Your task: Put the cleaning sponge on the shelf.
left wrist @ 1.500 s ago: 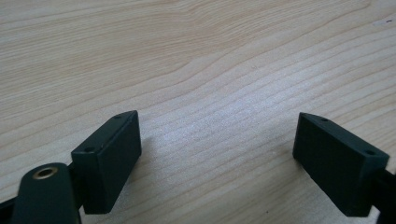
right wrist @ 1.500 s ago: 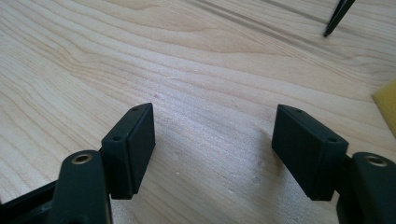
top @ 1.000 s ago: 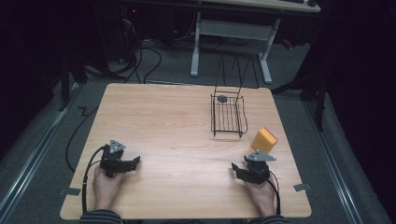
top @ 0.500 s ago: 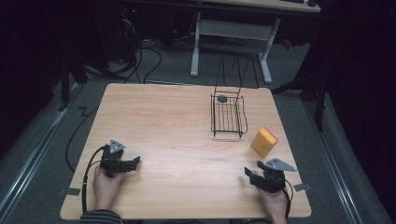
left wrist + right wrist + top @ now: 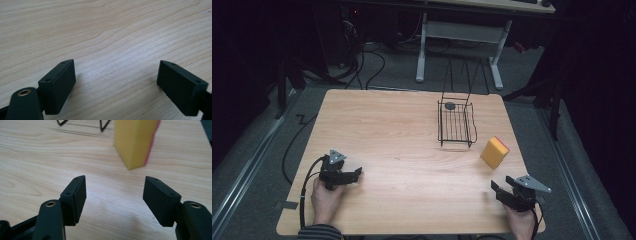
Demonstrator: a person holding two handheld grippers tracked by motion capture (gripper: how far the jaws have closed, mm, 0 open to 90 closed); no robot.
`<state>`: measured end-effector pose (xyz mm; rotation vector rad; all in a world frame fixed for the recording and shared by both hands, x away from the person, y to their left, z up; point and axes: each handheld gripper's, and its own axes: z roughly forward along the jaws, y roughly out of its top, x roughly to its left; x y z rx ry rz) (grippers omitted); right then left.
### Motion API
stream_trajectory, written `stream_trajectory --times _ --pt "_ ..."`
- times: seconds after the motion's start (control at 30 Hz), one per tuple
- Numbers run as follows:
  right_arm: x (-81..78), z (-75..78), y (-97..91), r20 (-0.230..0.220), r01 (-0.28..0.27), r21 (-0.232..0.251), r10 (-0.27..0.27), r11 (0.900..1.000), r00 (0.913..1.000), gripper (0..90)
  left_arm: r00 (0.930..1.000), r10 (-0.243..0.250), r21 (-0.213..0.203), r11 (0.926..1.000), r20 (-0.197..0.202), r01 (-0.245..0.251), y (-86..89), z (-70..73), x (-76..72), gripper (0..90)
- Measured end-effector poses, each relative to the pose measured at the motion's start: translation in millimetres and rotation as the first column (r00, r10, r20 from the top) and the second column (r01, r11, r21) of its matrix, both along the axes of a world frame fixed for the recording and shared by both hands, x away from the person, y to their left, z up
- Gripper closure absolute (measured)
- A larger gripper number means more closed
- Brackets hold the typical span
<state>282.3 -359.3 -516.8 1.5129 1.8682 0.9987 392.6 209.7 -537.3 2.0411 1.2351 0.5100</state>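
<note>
A yellow sponge with a pink back (image 5: pixel 494 152) stands on edge at the table's right side, just past my right gripper (image 5: pixel 503 190). In the right gripper view the sponge (image 5: pixel 135 141) rises a little beyond the open jaws (image 5: pixel 115 192), with nothing between them. A black wire basket (image 5: pixel 455 124) stands behind the sponge, with a small dark round object (image 5: pixel 450 105) at its far end. My left gripper (image 5: pixel 357 174) rests open near the table's front left corner. Its jaws (image 5: pixel 116 82) frame bare wood.
The wooden table (image 5: pixel 392 135) has wide bare room across its middle and left. A cable (image 5: pixel 307 175) trails from the left gripper off the front left edge. Beyond the far edge stand a white desk frame (image 5: pixel 459 35) and floor cables (image 5: pixel 372 65).
My right gripper has drawn back from the sponge toward the table's front right corner. The sponge stays standing where it was. The left gripper has not moved.
</note>
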Motion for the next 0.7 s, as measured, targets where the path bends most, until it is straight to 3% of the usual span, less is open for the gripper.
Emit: stream_trajectory --times 0.3,0.43,0.7 --pt "18.0 0.3 -19.3 0.001 0.069 0.029 -0.069 0.9972 0.9976 33.1 1.0 0.002 0.0 1.0 0.0 -0.002 -0.1 0.0 0.1 15.9" --pt "24.3 2.4 -21.4 0.009 0.073 0.03 -0.074 0.9969 0.9972 32.9 1.0 0.002 0.0 1.0 0.0 -0.002 -0.1 0.0 0.1 15.9" --pt "42.2 17.3 -13.5 0.027 0.062 -0.02 -0.061 0.9979 0.9978 32.3 1.0 0.002 0.0 1.0 0.0 -0.002 -0.1 0.0 0.0 15.9"
